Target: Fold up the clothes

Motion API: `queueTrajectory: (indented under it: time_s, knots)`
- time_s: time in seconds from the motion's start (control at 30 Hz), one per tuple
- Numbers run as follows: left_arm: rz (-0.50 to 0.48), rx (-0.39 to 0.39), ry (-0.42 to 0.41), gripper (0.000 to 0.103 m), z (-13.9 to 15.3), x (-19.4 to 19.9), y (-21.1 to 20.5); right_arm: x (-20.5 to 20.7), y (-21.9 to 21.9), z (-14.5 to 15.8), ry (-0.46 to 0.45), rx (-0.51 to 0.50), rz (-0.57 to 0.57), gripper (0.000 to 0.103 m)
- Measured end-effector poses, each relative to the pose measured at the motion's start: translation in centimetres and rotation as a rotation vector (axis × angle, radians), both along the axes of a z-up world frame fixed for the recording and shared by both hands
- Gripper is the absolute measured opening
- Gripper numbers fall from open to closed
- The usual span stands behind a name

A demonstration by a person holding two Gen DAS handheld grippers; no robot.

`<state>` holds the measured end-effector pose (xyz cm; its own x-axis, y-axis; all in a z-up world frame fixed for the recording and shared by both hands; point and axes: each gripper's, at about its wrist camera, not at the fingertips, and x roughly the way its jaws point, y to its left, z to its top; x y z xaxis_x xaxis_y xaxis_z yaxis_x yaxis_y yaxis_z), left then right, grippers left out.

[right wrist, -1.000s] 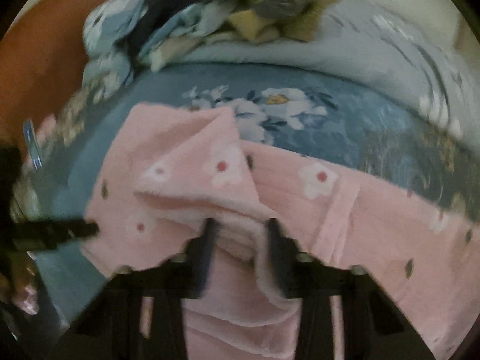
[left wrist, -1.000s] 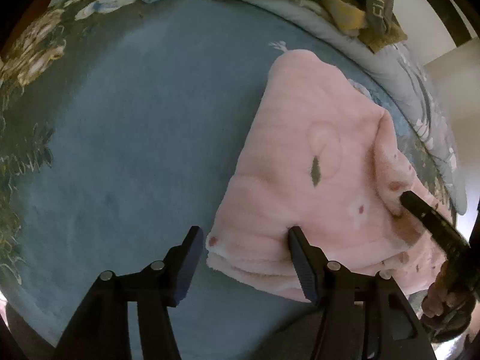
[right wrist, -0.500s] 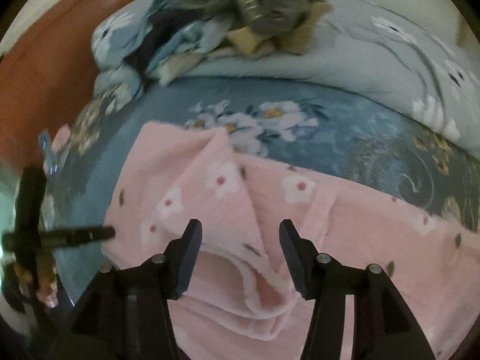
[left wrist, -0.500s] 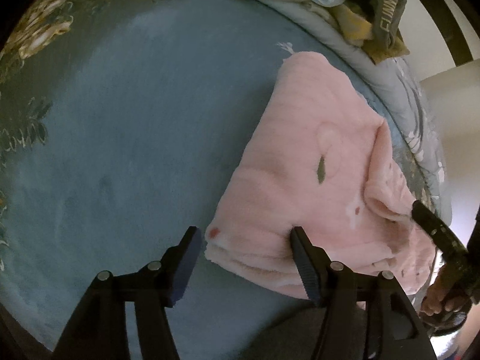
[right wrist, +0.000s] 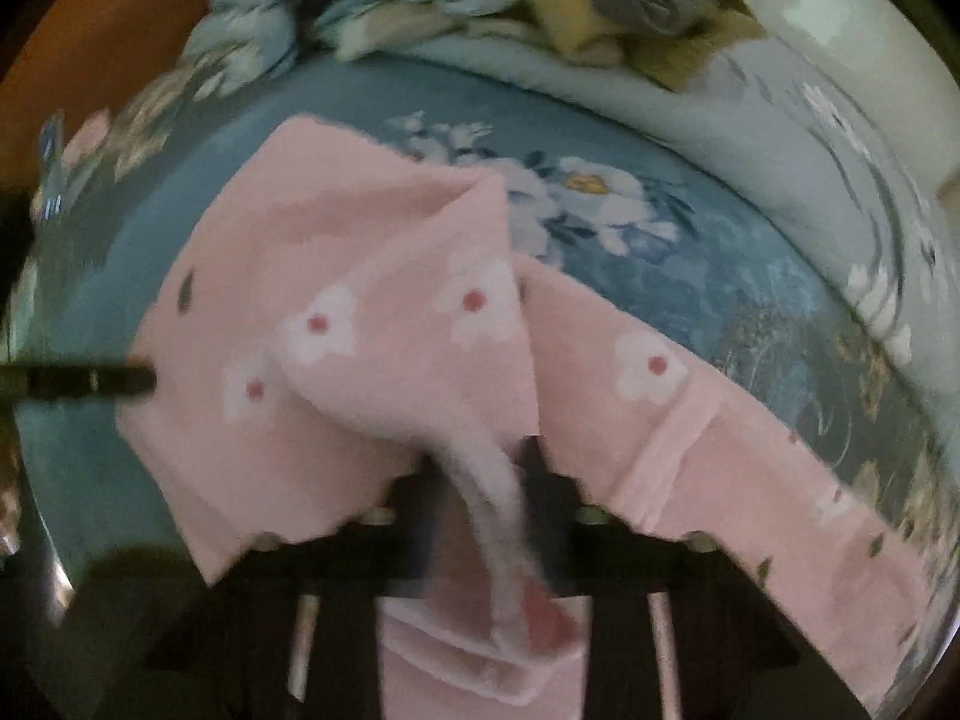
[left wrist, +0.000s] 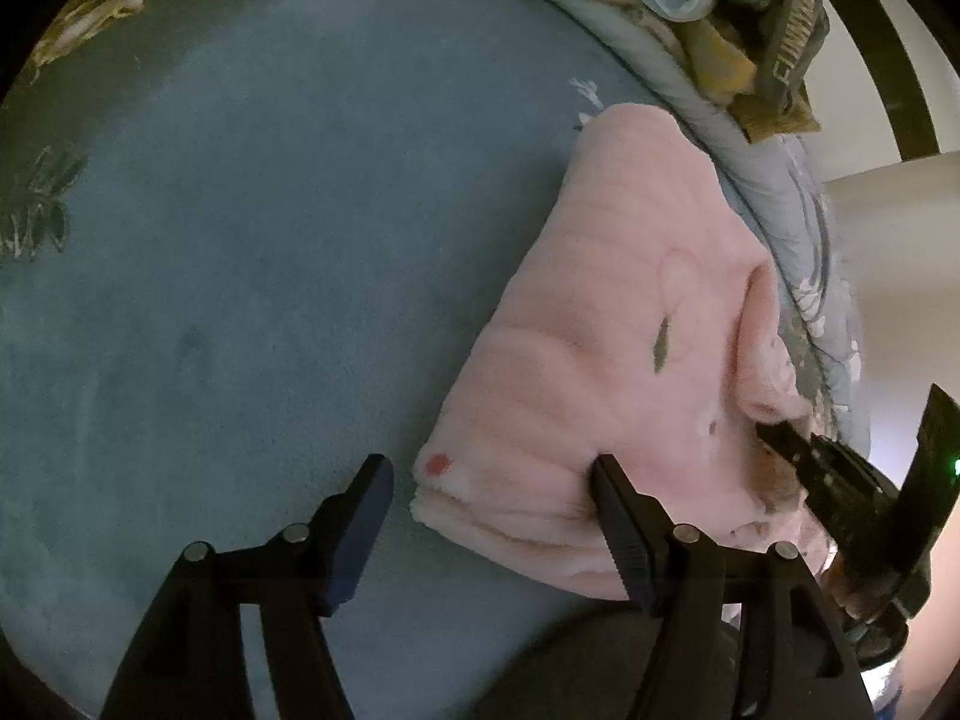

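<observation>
On my left, the left gripper (left wrist: pixel 489 495) has its fingers apart and opening wider than a second ago, straddling the near corner of the pink garment (left wrist: pixel 606 360) without pinching it; its right finger (left wrist: pixel 618 516) rests against the folded edge. The garment lies in a thick, layered stack on the blue bedspread (left wrist: pixel 240 270), towards the right of that view. Further right, my right gripper (right wrist: pixel 480 480) has changed most: half a second ago its fingers stood apart over a raised pleat, and now they are closing, already clamped on that ridge of fleece, which bunches up between them. I take that to mean I have the loose flap in hand and can draw it across for the next fold, while the left side lets its corner go. The bed carries a floral cover with a paler quilt (right wrist: pixel 750 138) along its far side, and a heap of unfolded clothes (left wrist: pixel 720 6) waits at the far edge. A pale wall shows beyond on the right.
</observation>
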<state>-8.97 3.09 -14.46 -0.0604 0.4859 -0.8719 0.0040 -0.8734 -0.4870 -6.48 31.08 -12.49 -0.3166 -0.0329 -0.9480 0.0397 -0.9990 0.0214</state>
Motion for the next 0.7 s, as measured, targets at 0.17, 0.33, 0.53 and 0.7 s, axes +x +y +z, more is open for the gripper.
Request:
queueTrajectory:
  time_s: [0.17, 0.33, 0.53, 0.7]
  knots:
    - [0.002, 0.021, -0.003, 0.071, 0.3, 0.3, -0.3, 0.2, 4.0, 2.1, 0.014, -0.396, -0.232, 0.008]
    - [0.008, 0.035, -0.014, 0.071, -0.2, 0.5, -0.6, 2.9, 9.6, 2.8, 0.066, -0.599, -0.469, 0.007]
    - [-0.001, 0.032, -0.015, 0.071, -0.5, -1.1, -0.7, 5.7, 12.2, -2.7, -0.058, -0.586, -0.629, 0.027]
    - [0.001, 0.033, -0.019, 0.071, -0.8, -1.8, -0.4, 7.7, 13.2, -4.2, -0.053, -0.674, -0.699, 0.042]
